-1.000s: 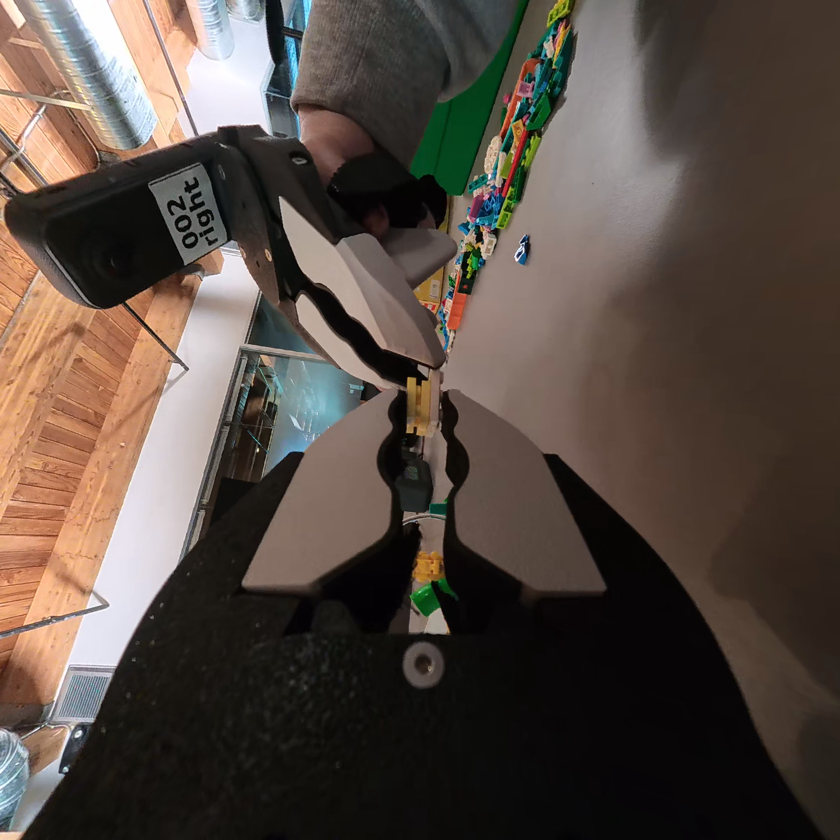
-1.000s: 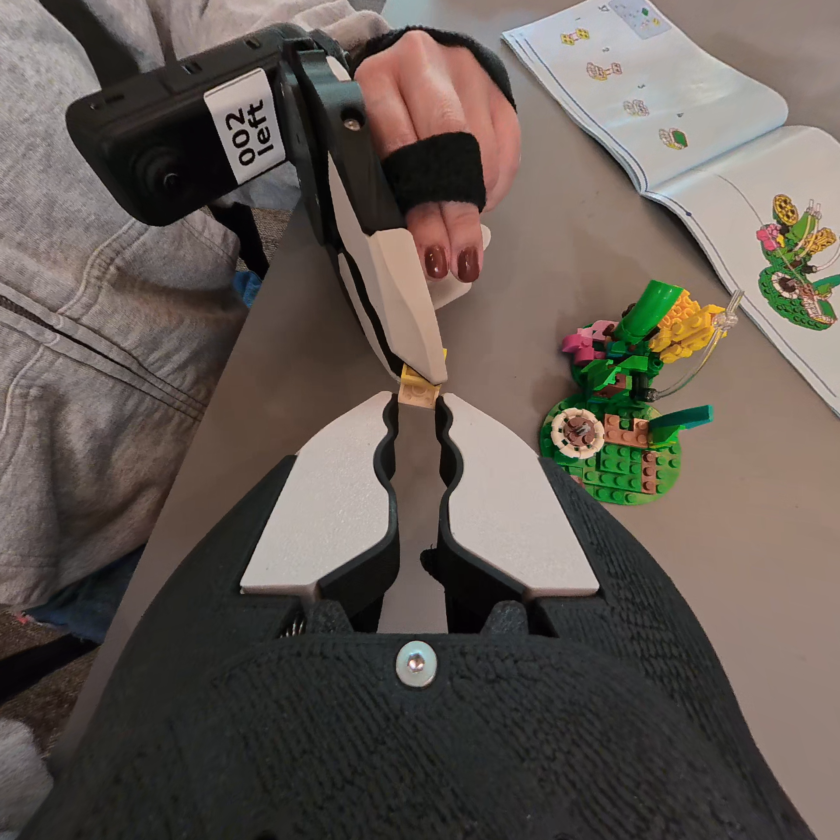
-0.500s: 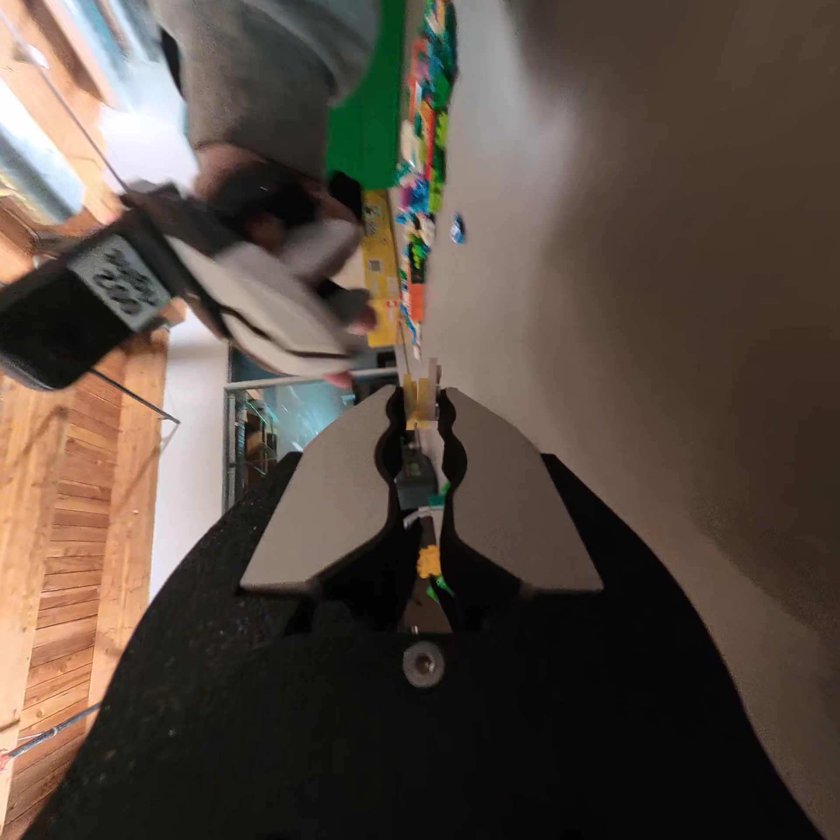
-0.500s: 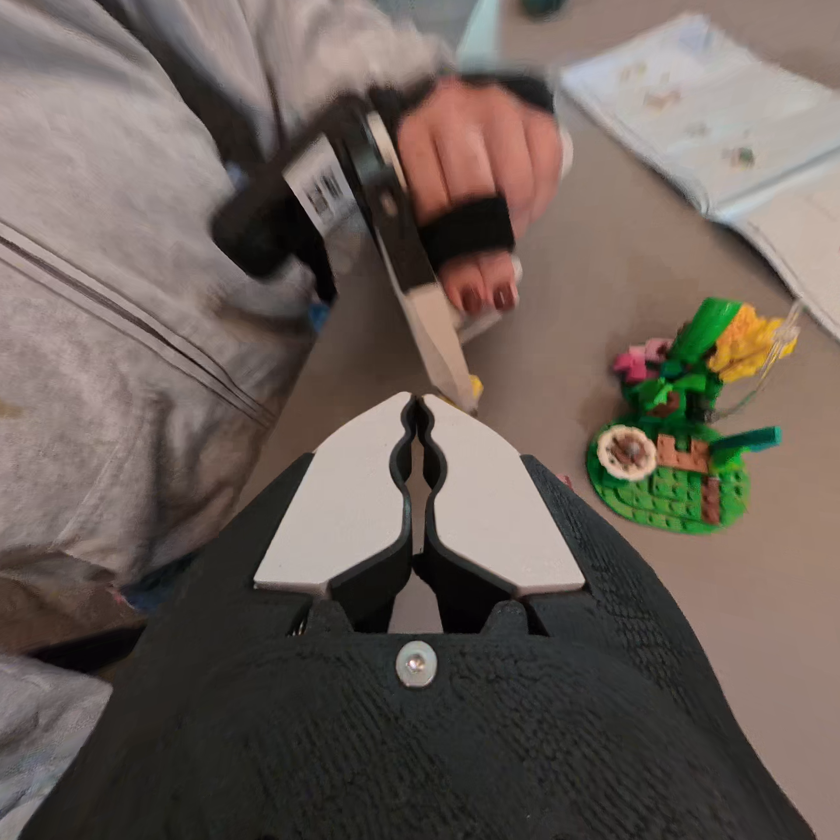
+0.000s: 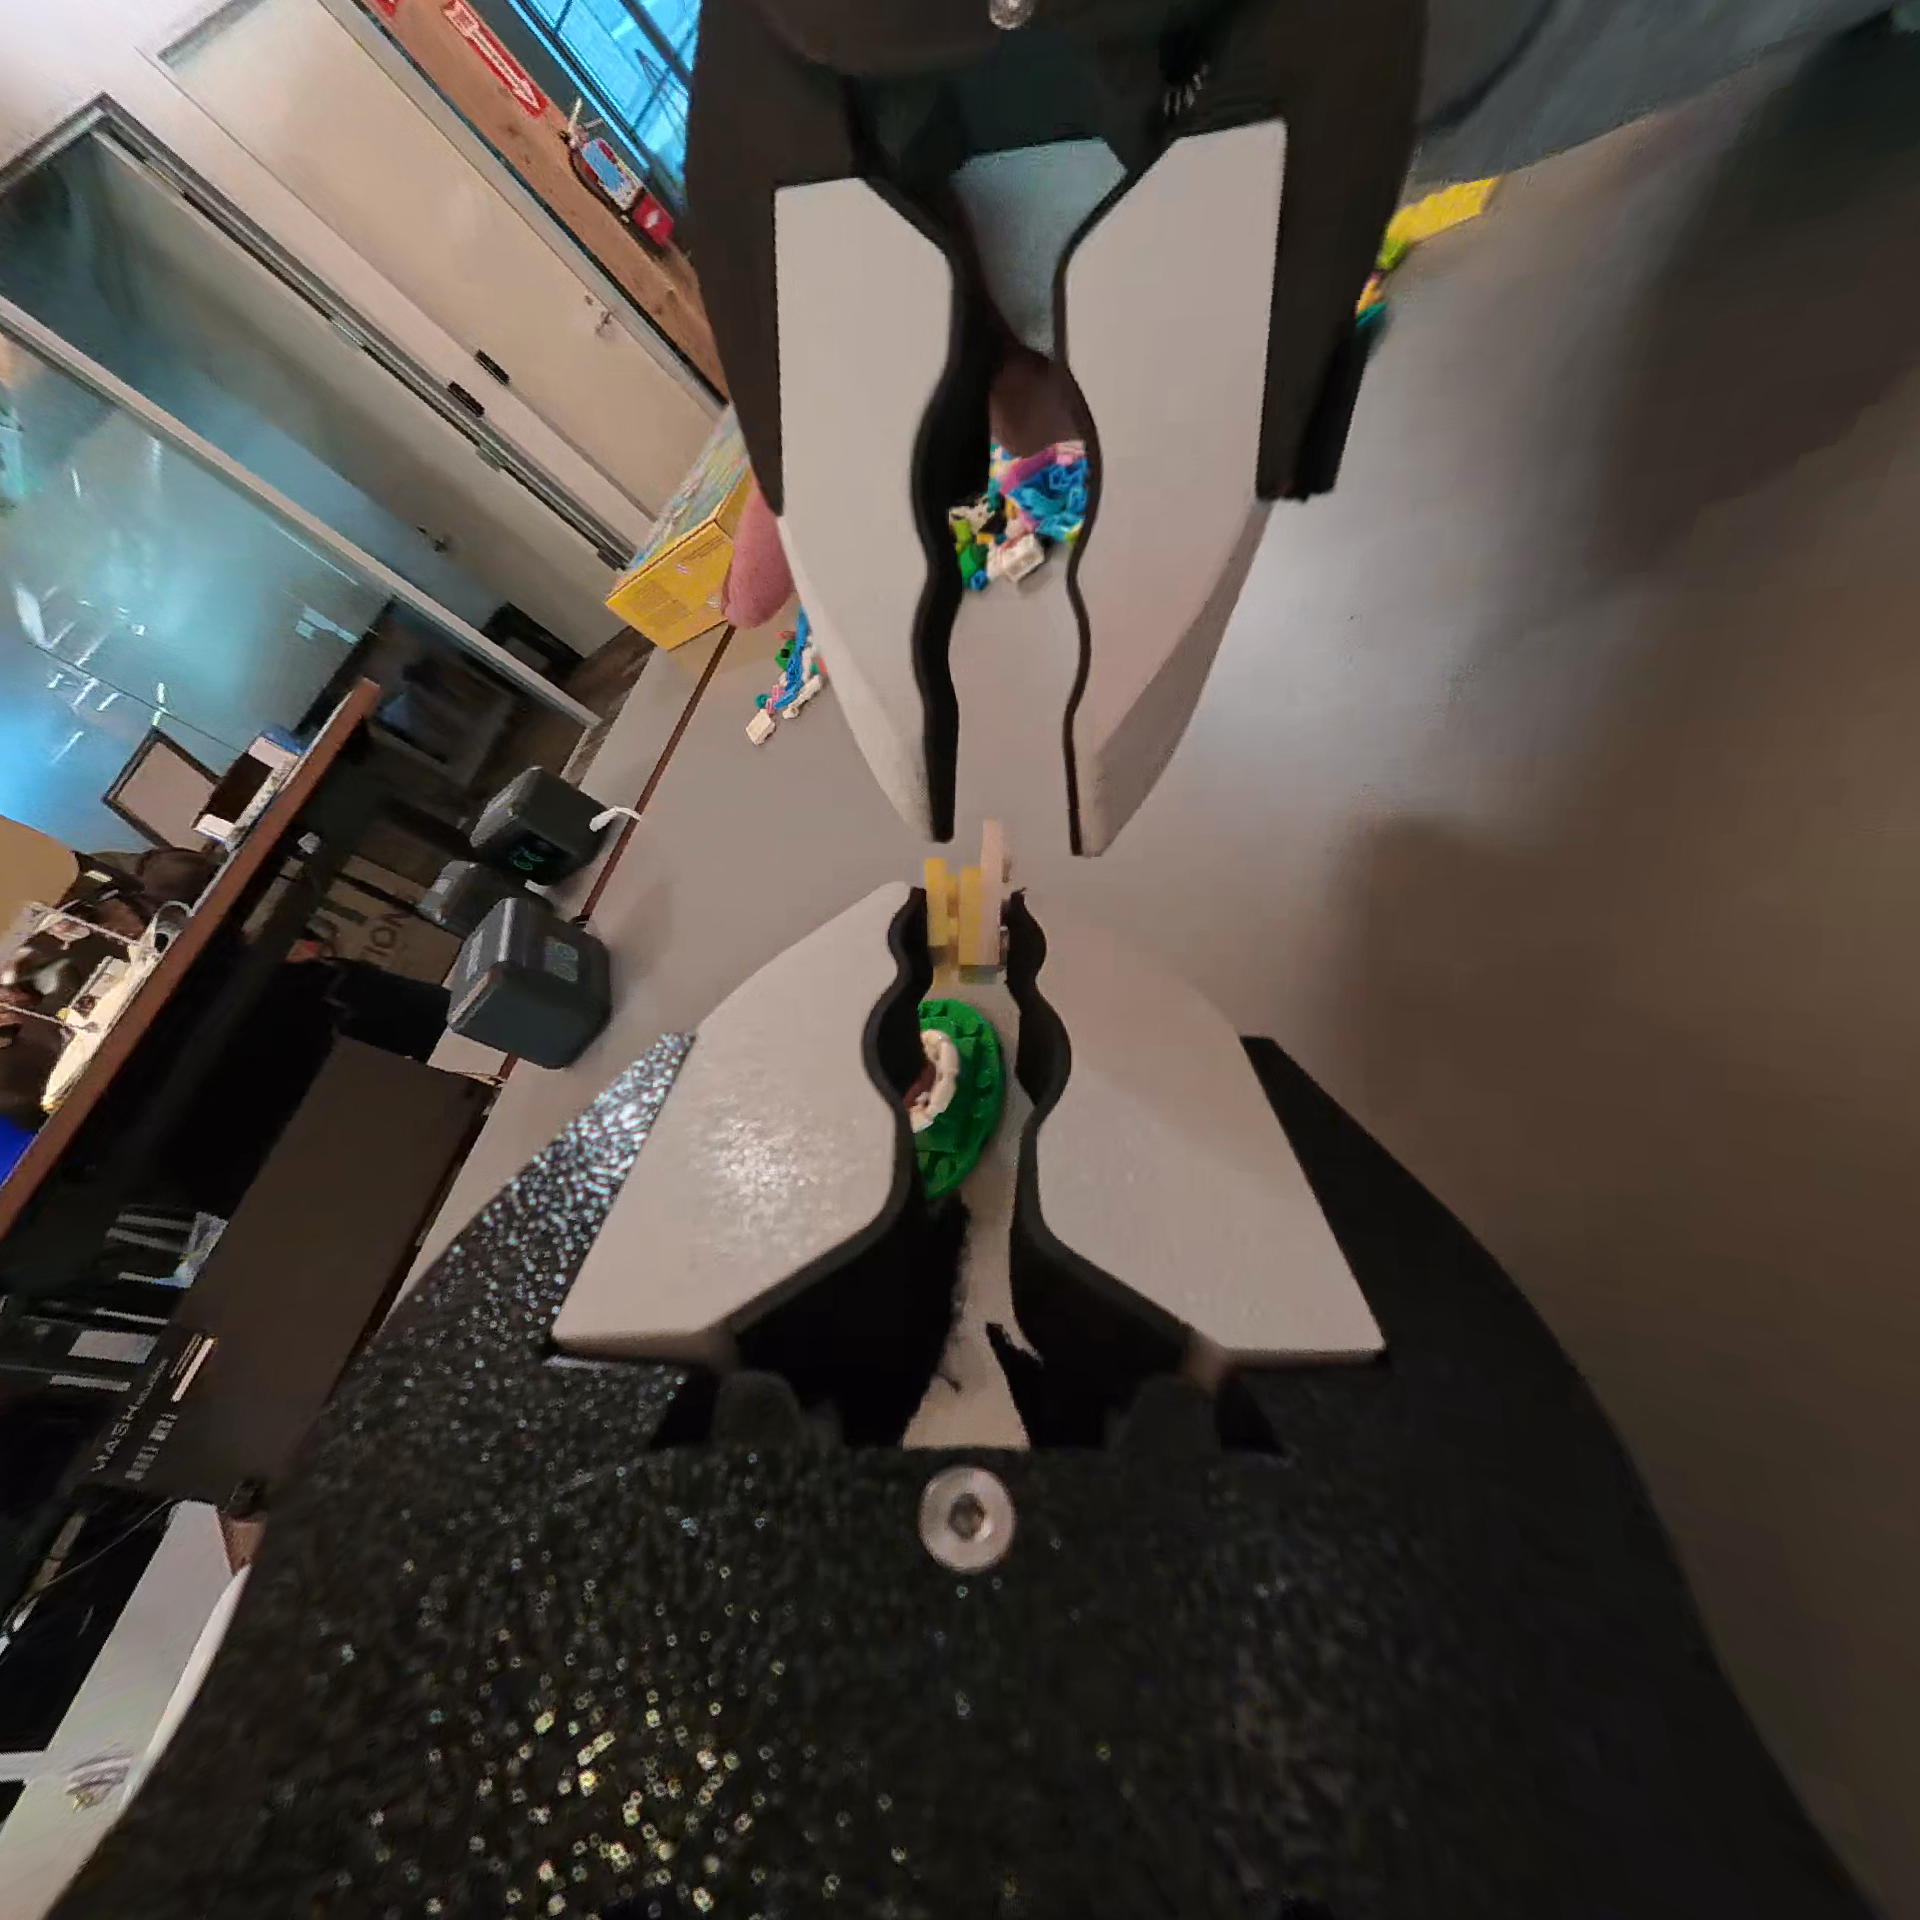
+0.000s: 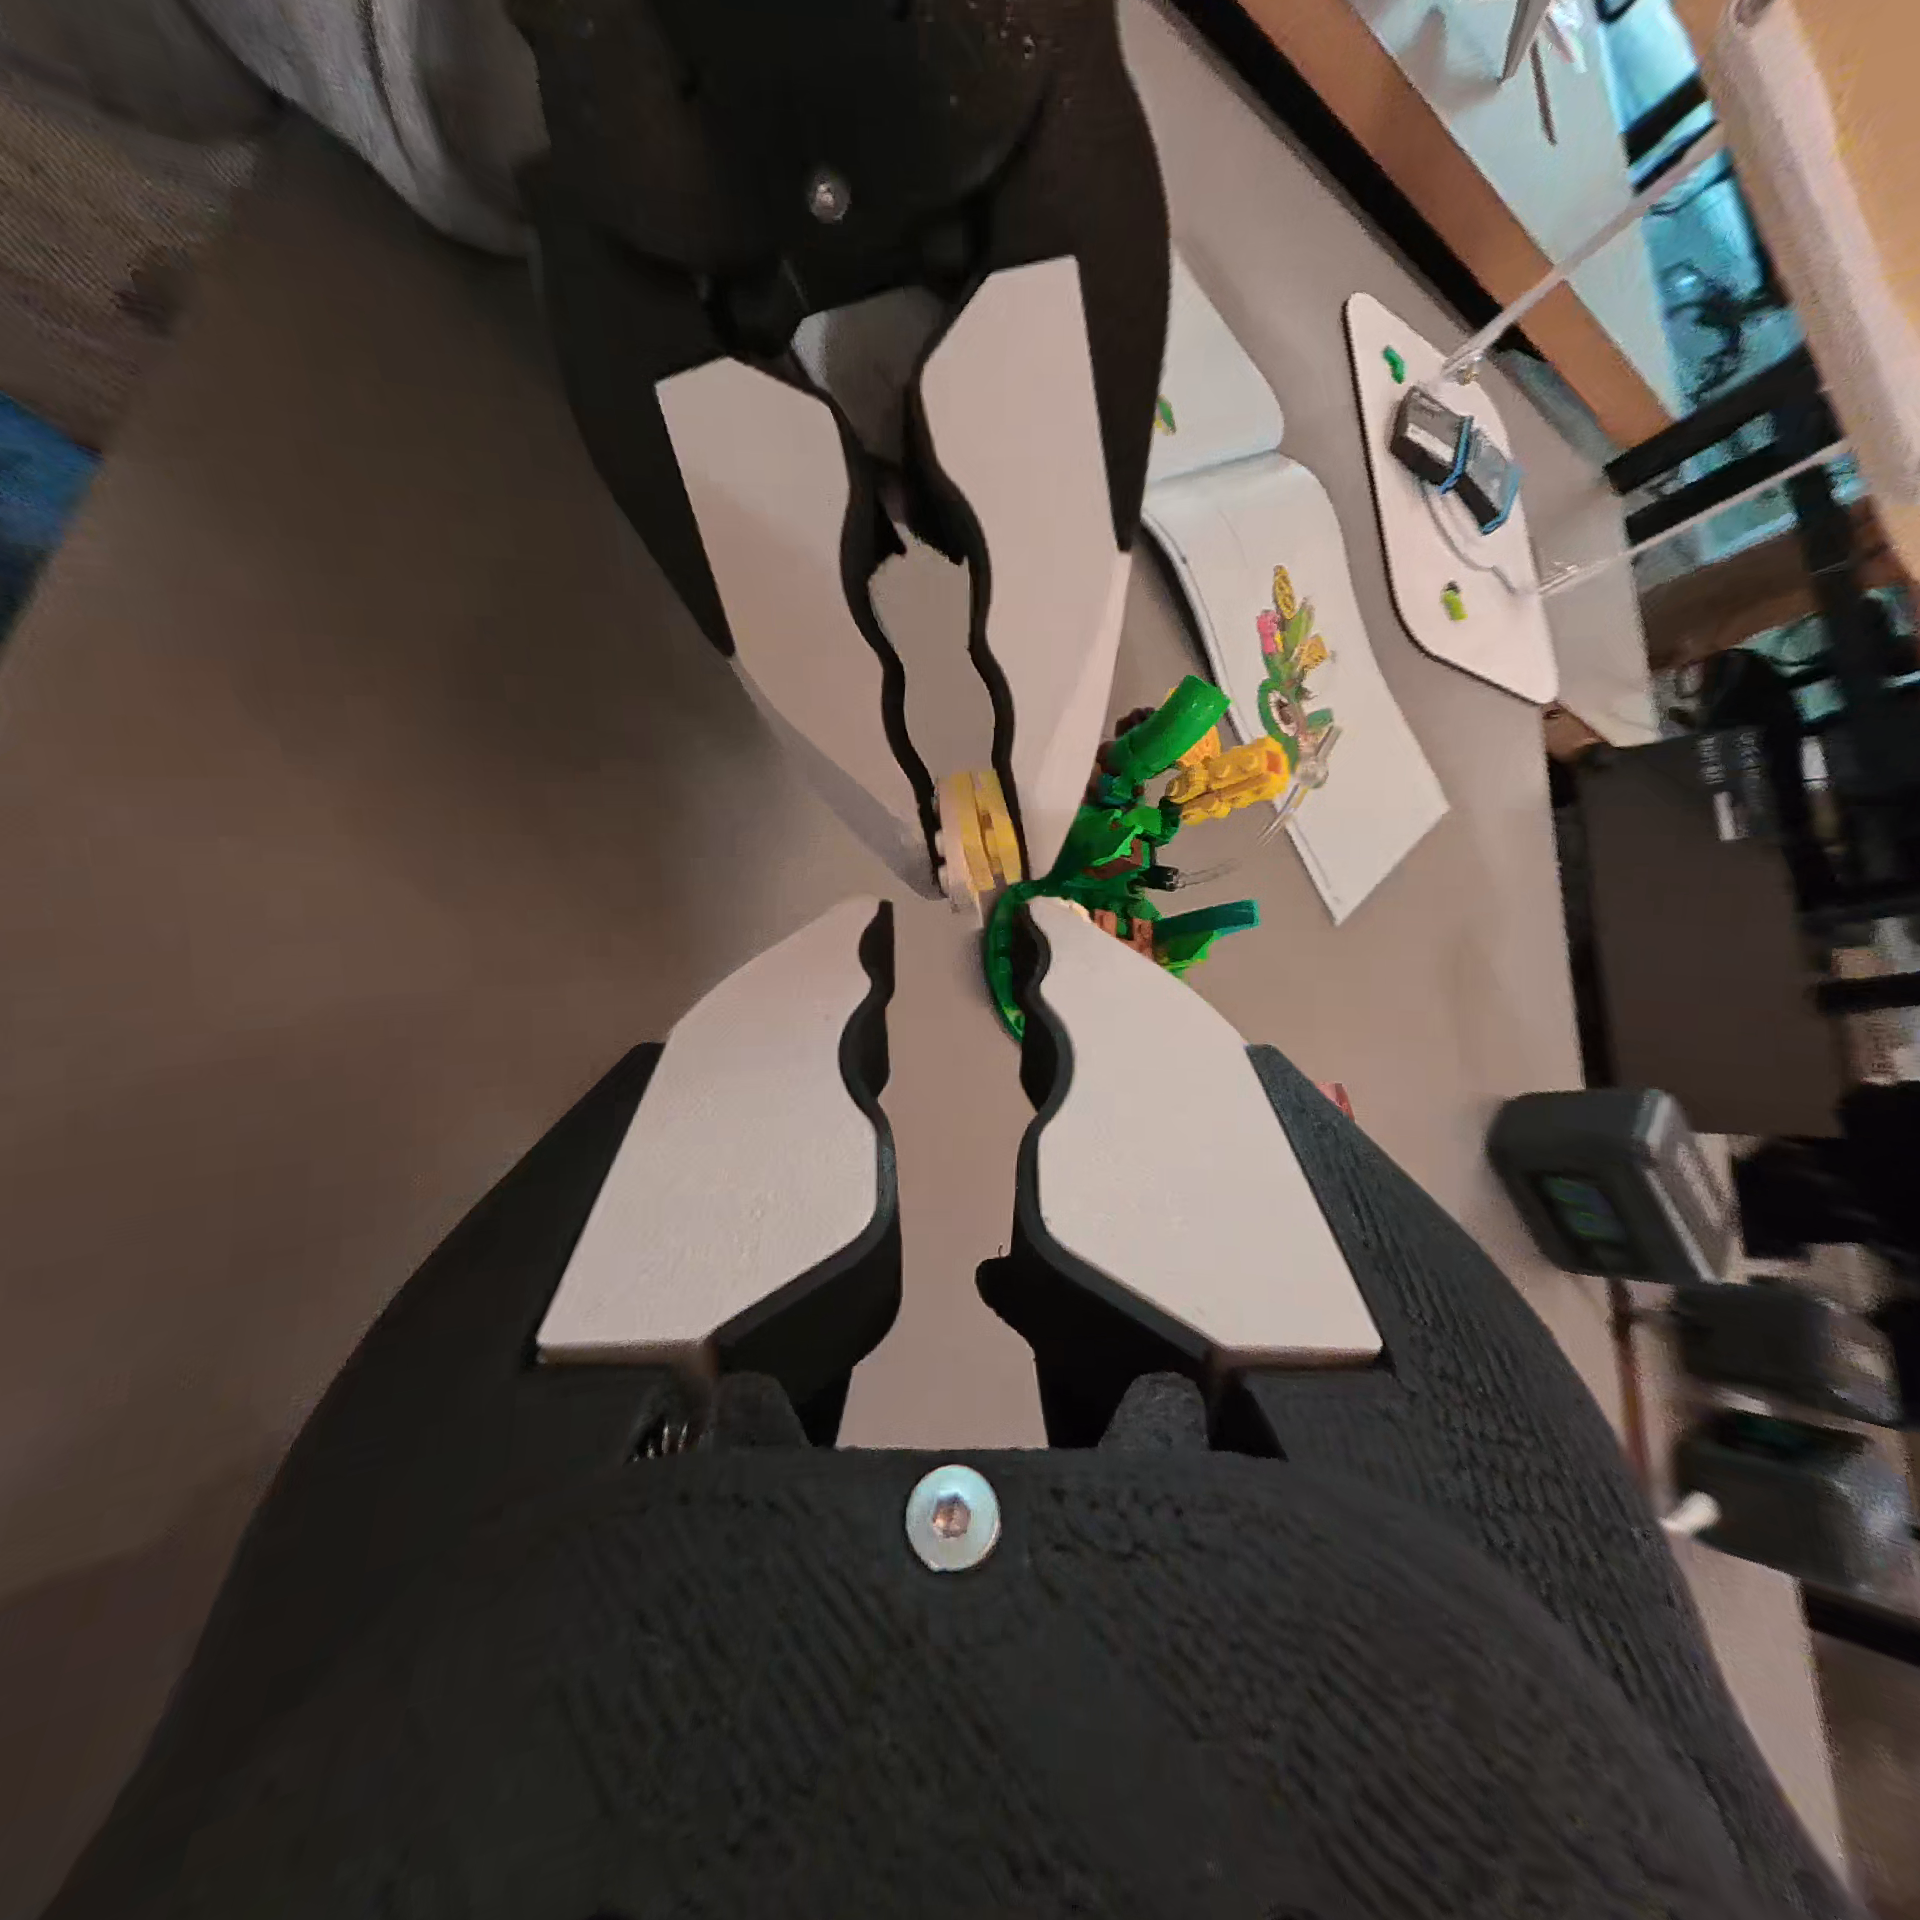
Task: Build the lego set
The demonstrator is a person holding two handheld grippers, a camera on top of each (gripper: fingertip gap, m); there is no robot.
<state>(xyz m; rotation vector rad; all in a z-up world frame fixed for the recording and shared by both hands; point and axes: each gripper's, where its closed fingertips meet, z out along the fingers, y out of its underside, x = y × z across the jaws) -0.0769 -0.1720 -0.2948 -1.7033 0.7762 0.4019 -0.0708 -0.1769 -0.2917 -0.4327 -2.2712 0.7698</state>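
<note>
The right tool [image 6: 954, 914], clenched empty half a second ago, has released and now faces the left tool [image 5: 964, 914] tip to tip. The left tool is grasping the small yellow-and-tan brick stack [image 5: 968, 914], seemingly just short of the right tips, above the green flower model [image 6: 1132, 842] on the tabletop [image 6: 312, 831].

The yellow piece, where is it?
The yellow piece sits pinched in the left hand-held gripper, facing the open right hand-held gripper, above the table.
</note>
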